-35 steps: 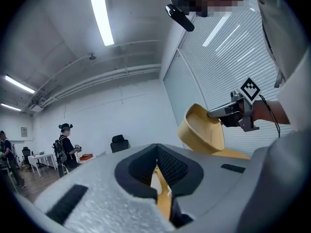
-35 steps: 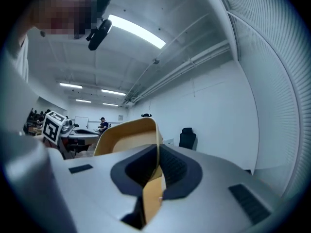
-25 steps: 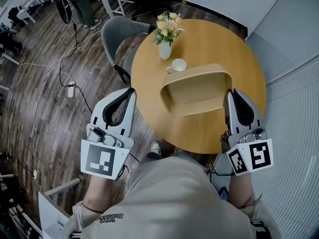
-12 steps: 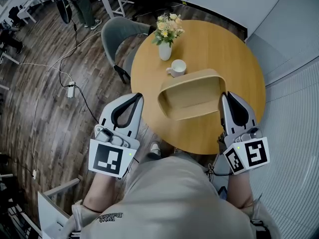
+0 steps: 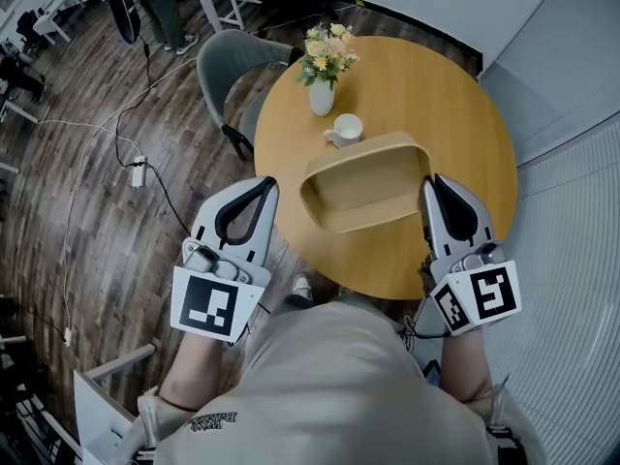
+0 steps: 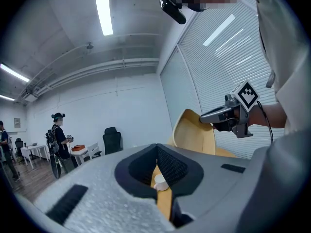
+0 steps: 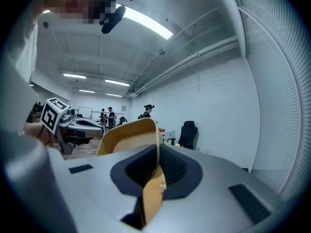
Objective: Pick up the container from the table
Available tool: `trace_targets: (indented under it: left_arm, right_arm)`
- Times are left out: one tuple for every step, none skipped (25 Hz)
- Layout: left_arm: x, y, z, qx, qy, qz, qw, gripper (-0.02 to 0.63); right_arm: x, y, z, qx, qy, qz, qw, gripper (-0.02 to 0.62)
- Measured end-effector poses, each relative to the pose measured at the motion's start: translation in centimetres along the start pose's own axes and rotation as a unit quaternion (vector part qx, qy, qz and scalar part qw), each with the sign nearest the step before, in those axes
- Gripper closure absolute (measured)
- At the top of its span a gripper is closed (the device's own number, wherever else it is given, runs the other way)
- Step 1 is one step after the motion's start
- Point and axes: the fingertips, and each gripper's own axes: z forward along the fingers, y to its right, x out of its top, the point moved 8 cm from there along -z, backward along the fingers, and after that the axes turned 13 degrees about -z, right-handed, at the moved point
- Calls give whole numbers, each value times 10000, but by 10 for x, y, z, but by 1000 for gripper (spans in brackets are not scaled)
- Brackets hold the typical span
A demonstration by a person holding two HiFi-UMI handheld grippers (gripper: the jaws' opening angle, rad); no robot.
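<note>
Right gripper is clamped on the right-hand wall of the pale tan bentwood container with rounded corners. The right gripper view shows the thin wall pinched between the pads, so it's a single-wall grip. Left gripper has its jaws closed tip to tip with nothing in them, only table and cup visible through the slit. It hangs off the left edge of the round wooden table, beside the container's left end and not touching it. The container sits over the near half of the table and looks tilted and off the surface in the left gripper view, though I can't confirm full clearance. For a clean lift, go straight up and slow, with the wrist level so the free left end doesn't droop and twist in the pads. If it sags, open the left jaws and take the left wall. Don't swing the far wall out, since the white ceramic cup is just beyond it. The white vase of flowers stands further back, near the far-left edge.
</note>
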Motion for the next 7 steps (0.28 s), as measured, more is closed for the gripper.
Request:
trace_targets:
  left_arm:
    - [-1, -1, 0, -1, -16, 14, 10000, 584]
    - [-1, -1, 0, -1, -30, 23, 10000, 584]
    - [-2, -1, 0, -1, -35, 24, 10000, 584]
    - [-2, -1, -1, -2, -37, 21, 10000, 584]
    - [-2, -1, -1, -3, -41, 17, 10000, 584]
    - [-3, -1, -2, -4, -46, 15, 10000, 584]
    - [-3, -1, -2, -5, -50, 13, 10000, 584]
  right_arm:
    - [0, 0, 0, 4, -6, -8, 10000, 558]
    - [0, 0, 0, 4, -9, -6, 10000, 558]
    - [0, 0, 0, 3, -12, 2, 10000, 558]
    - [-1, 0, -1, 6, -15, 9, 10000, 558]
    - [-1, 0, -1, 11, -21, 11, 10000, 558]
    - [-1, 0, -1, 17, -26, 10, 10000, 558]
    - [-1, 0, -1, 22, -32, 7, 10000, 558]
